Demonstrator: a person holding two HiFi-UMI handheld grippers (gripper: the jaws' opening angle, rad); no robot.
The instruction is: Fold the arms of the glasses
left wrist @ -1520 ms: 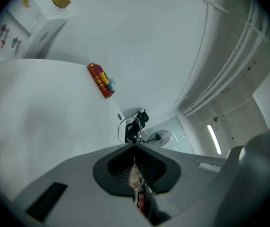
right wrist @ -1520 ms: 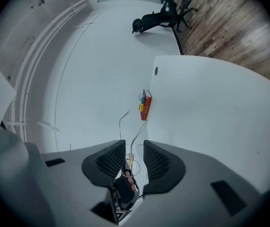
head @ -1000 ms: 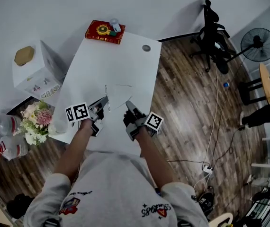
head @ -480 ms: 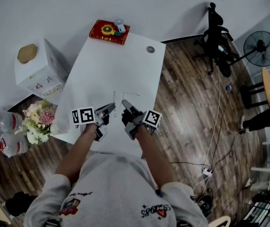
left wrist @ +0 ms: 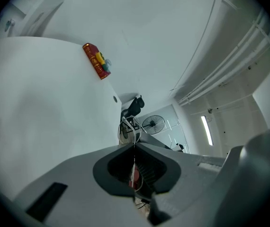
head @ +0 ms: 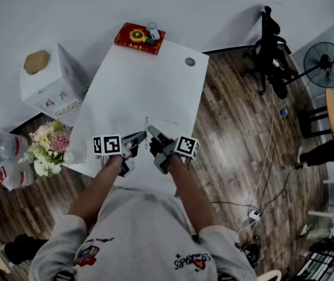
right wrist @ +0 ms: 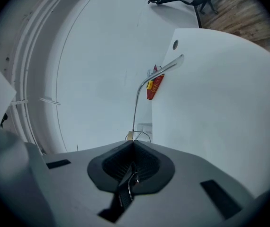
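Thin wire-framed glasses [head: 148, 123] hang just above the white table [head: 137, 81], held between both grippers near its front edge. My left gripper [head: 143, 136] is shut on the frame; in the left gripper view a loop of wire [left wrist: 127, 126] sticks out past its closed jaws [left wrist: 134, 145]. My right gripper [head: 150, 129] is shut on the glasses too. In the right gripper view one arm [right wrist: 142, 86] rises from the closed jaws [right wrist: 133, 141] to a curved tip. The two gripper tips stand almost together.
A red box [head: 140, 37] with a small bottle lies at the table's far edge, and a round grommet [head: 190, 61] marks the far right corner. A white carton [head: 50, 81] and flowers [head: 48, 148] stand left. An office chair [head: 269, 40] and fan [head: 325, 64] stand right.
The two grippers have come closer together, the left moving right and the right moving left. The glasses between them look narrower than before.
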